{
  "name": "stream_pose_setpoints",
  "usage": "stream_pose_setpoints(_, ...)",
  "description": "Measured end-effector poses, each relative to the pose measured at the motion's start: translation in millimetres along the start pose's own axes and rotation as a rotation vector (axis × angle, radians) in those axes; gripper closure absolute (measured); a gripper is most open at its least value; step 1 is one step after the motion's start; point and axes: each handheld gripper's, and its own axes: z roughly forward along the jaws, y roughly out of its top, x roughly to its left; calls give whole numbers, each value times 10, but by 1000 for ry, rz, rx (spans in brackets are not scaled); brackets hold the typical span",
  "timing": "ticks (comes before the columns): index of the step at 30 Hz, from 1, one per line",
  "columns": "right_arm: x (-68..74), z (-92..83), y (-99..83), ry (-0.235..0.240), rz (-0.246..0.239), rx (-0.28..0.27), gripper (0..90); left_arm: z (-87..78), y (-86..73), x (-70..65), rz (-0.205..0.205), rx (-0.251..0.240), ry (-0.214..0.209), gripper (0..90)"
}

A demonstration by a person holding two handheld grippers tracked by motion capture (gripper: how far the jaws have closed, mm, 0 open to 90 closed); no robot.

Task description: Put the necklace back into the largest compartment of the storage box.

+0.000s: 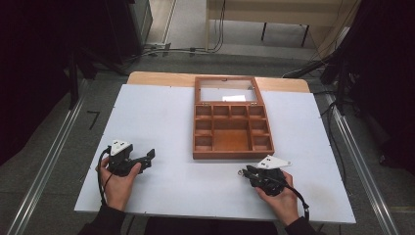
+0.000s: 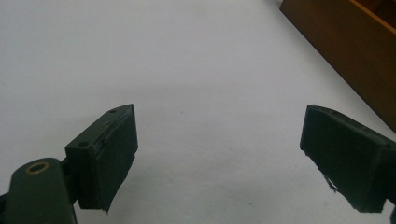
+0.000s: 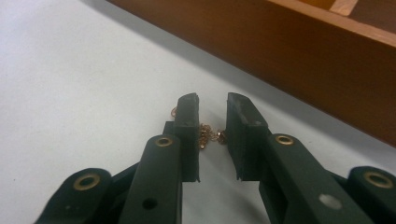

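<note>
A wooden compartment box [image 1: 233, 154] stands open at the middle of the white table, its glass lid [image 1: 226, 90] tilted back. My right gripper [image 1: 244, 172] rests on the table just in front of the box's right corner. In the right gripper view its jaws [image 3: 212, 100] stand close together with a thin gold chain [image 3: 209, 135] bunched between them, right by the box's front wall [image 3: 289, 51]. My left gripper [image 1: 149, 157] rests at the front left, pointing towards the box. Its jaws [image 2: 219, 121] are wide apart with only bare table between them.
The box's wall [image 2: 355, 51] lies ahead and to the right of the left gripper. The white table top [image 1: 156, 112] is bare to the left and right of the box. Cables and dark stands surround the table on the floor beyond.
</note>
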Motion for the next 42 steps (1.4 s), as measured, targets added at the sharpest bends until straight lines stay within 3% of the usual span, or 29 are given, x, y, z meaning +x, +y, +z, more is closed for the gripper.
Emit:
stream_pose_setpoints(16,21,22,4,24,-24,22,842,1,-1,-2,1,1,0,117)
stream_pose_setpoints(42,-28,-126,52,46,5,-26,851,-8,0,-4,1,-2,-3,117)
